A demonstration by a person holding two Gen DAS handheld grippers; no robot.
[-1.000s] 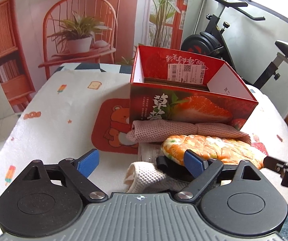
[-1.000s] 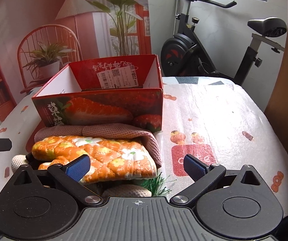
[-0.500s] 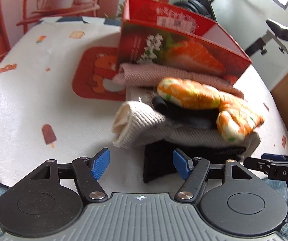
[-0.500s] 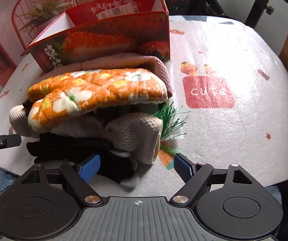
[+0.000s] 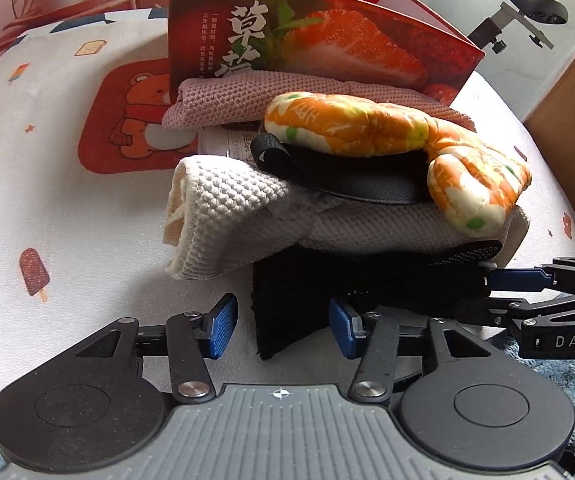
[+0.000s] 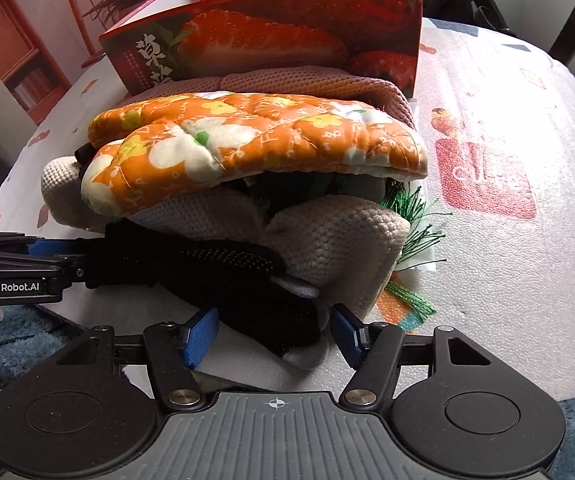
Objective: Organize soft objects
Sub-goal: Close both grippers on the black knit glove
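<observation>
Item: pile of soft goods on the printed table cover (image 5: 47, 208), just in front of the red strawberry box (image 5: 327, 40).

Contents, top to bottom: orange floral oven mitt (image 6: 255, 140); black strap (image 5: 343, 176); cream knit cloth (image 5: 231, 216); black glove (image 6: 231, 276) at the near edge; pink knit cloth (image 5: 247, 96) against the box wall. Green tinsel (image 6: 415, 220) pokes out on one side.

Step in hand: first pick. I have both tools lowered to the black glove. My left gripper (image 5: 281, 326) has just been closing, and the glove's corner lies between its blue pads, which stand apart and do not yet press. My right gripper (image 6: 273, 334) has likewise been closing around the glove's other end, also still gapped.

Next move, as I judge it: finish the squeeze on both ends, then draw the glove out from under the cream cloth slowly, or the pile will tumble.

Legible writing: "DAS" on the right tool's arm in the left view; "GenRobot.AI" on the left tool's arm in the right view; large Chinese characters on the box front; an inverted printed line inside the box, too small to read; "cute", faint, on a red patch (image 6: 487, 180).
</observation>
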